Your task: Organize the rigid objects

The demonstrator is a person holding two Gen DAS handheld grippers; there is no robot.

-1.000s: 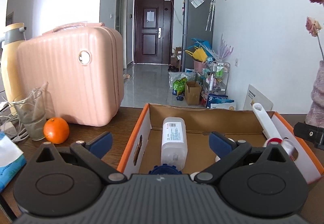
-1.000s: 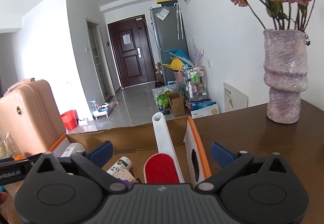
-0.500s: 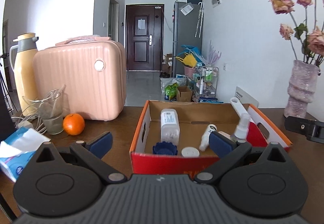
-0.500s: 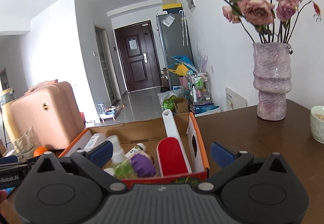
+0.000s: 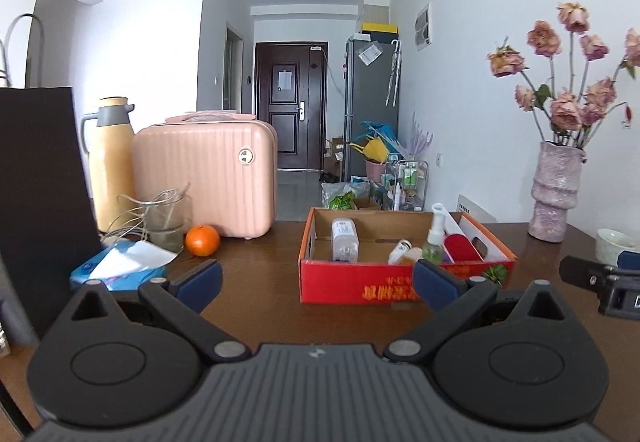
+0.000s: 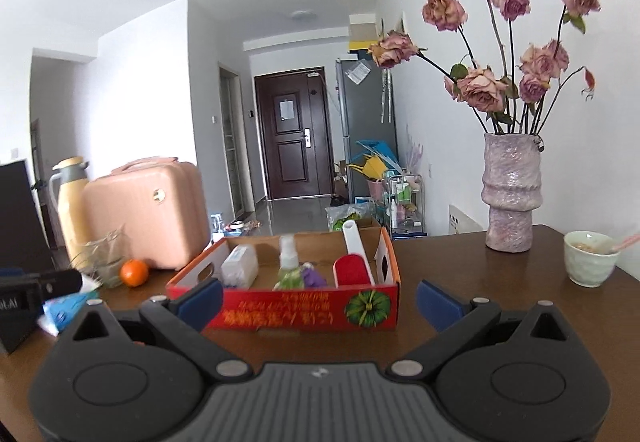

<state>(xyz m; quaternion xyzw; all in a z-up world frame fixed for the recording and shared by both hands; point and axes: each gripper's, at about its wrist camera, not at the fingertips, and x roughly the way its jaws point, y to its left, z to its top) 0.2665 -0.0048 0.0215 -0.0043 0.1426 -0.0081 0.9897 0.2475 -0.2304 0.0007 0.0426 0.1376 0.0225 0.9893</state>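
A red-and-orange cardboard box (image 5: 360,292) (image 6: 304,312) stands on the brown table. Inside lie a clear bottle with a white label (image 5: 344,238) (image 6: 240,266), a green spray bottle (image 5: 434,242) (image 6: 289,266), a small white tube (image 5: 398,251), something purple (image 6: 314,276) and a red-and-white lint brush (image 5: 456,242) (image 6: 354,262). My left gripper (image 5: 316,280) is open and empty, held back from the box's front. My right gripper (image 6: 318,300) is open and empty too, just before the box's front wall. The right gripper's body (image 5: 600,280) shows at the right edge of the left wrist view.
Left of the box are an orange (image 5: 202,240) (image 6: 135,273), a glass jar (image 5: 166,220), a blue tissue pack (image 5: 120,266), a pink case (image 5: 208,178) and a yellow thermos (image 5: 110,162). A black panel (image 5: 40,202) stands far left. A vase of roses (image 6: 512,194) and a bowl (image 6: 590,258) stand right.
Both grippers have pulled back and away from the box; a second ago they hung over its inside, now its whole front wall shows. Nothing was picked up.
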